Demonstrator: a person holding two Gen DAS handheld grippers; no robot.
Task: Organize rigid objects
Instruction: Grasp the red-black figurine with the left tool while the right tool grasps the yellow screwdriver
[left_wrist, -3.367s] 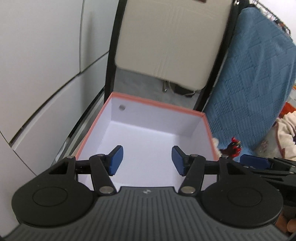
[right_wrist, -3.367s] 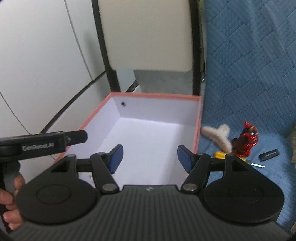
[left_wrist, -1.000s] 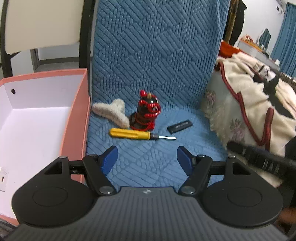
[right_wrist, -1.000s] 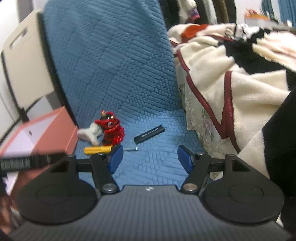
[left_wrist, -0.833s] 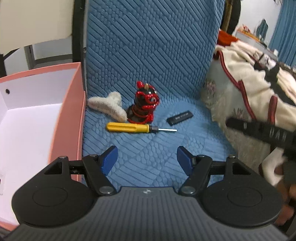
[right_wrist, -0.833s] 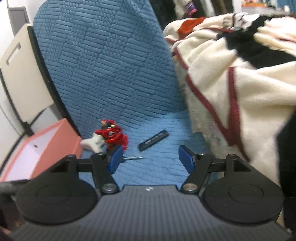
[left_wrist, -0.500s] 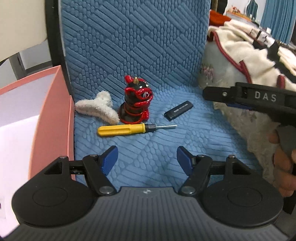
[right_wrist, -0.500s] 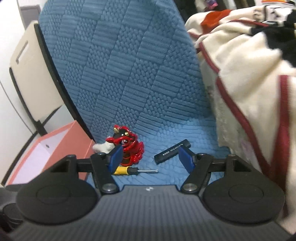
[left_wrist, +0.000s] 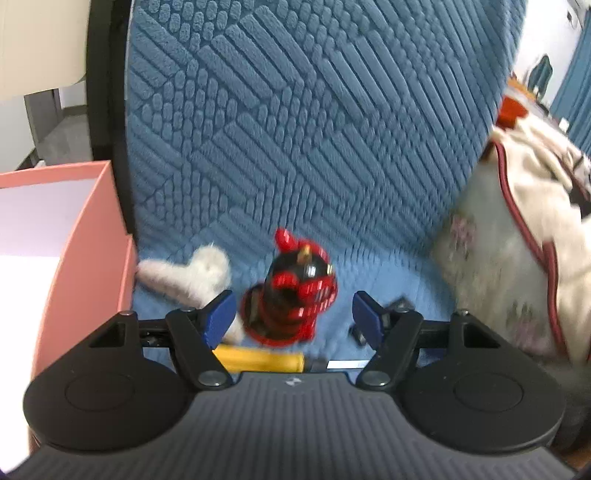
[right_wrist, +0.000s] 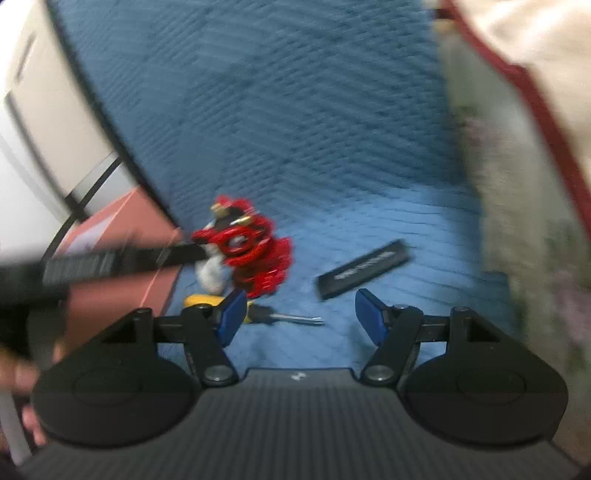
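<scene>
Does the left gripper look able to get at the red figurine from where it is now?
Probably yes: the left gripper is open, the red figurine stands upright between its fingertips, nothing in front. The fluffy white clip sits close beside.

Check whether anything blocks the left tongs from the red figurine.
Nothing visible does. The left tongs are open, with the red figurine right ahead between the pads. The yellow screwdriver lies below and the white fluffy clip off to the side.
</scene>
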